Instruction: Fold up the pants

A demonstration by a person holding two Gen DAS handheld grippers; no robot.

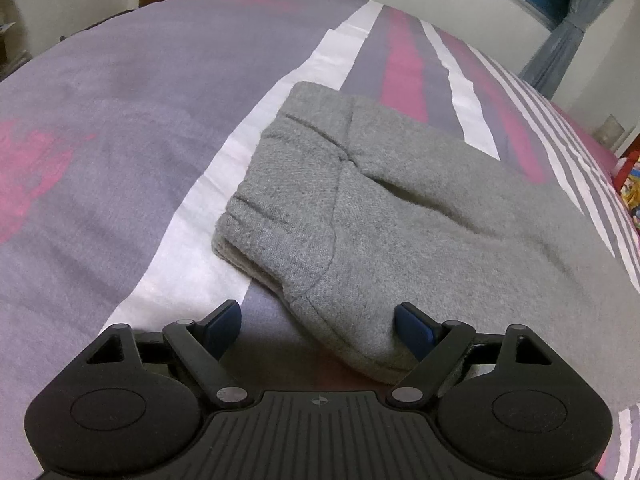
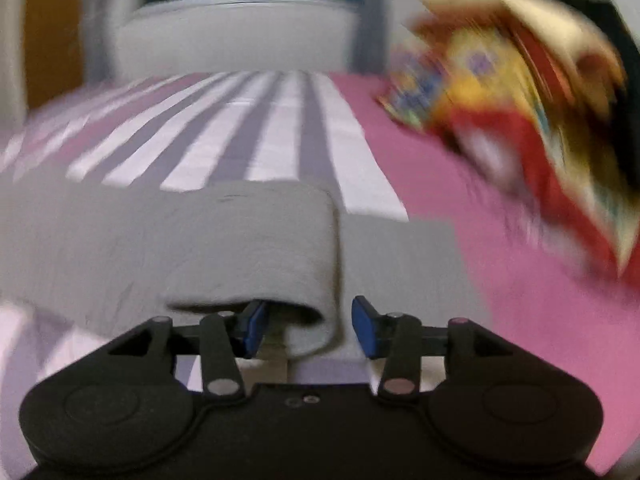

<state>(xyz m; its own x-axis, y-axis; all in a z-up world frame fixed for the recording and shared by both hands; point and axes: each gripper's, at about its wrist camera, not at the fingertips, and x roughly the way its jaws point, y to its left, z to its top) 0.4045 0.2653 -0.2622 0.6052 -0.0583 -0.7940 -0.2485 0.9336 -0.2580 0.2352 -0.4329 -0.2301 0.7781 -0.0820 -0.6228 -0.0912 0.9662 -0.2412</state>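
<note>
Left gripper (image 1: pixel 318 326): jaws wide, holding nothing; a rounded corner of the grey pants (image 1: pixel 360 208) lies between the fingers. The pants lie folded on the striped bedspread (image 1: pixel 120 140); faint writing near its far edge is unreadable. Right gripper (image 2: pixel 308 326): jaws wide, with a rolled fold of the pants (image 2: pixel 248 240) between them, not clamped. To the right, a blurred colourful item (image 2: pixel 520 92) rests on the bedspread; no print on it is legible.
</note>
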